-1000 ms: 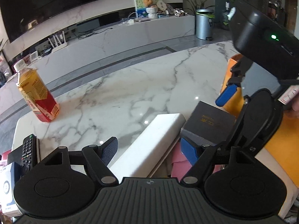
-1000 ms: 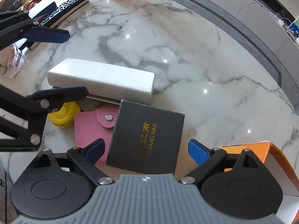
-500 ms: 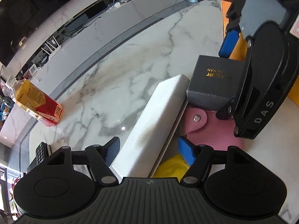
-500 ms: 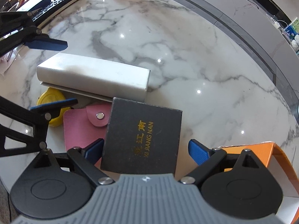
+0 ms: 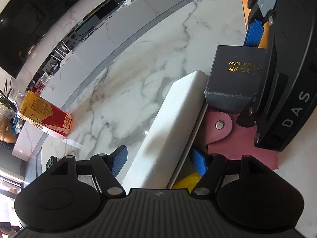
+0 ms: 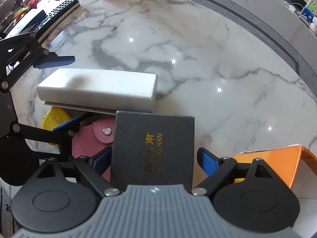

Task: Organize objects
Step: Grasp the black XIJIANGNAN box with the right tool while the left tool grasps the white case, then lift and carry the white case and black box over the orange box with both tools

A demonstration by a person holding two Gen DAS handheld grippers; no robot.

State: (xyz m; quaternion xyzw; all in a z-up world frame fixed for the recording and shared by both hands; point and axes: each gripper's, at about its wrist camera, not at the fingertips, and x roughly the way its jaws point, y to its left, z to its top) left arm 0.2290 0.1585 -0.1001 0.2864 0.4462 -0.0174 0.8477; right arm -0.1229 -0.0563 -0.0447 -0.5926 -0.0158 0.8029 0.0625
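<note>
2 claws work over one small cluster of things on the marble tabletop (image 6: 198, 45), and the white box (image 6: 99, 87) serves best as the landmark. The left claw (image 5: 158, 158) has its jaws apart and has just been narrowing them a little; it straddles the near end of the white box, one blue pad on the bare marble side and the other on the cluttered side, neither pressing yet. That straddle reads as a line-up for a grip across the box's narrow width, the only span the jaws can take.

Just beside the white box, touching or nearly touching its long side, lies the dark grey box (image 6: 153, 148) with gold lettering. The right claw (image 6: 152, 162) hangs over it with jaws apart, having just been closing slightly, the box between the pads with a gap showing on the right; on the left I cannot tell whether the pad touches.

Under the edge of the grey box, and tucked against the white box, sits a pink card wallet (image 5: 233, 130) with a snap, and a yellow round lid (image 6: 53, 119) lies beside that, partly under the left claw's finger. Well apart from the white box stand a red and yellow drink carton (image 5: 45, 117) and a remote control (image 6: 57, 11). An orange box (image 6: 277, 164) lies open on the far side of the grey box, probably the place the things are meant to go.
</note>
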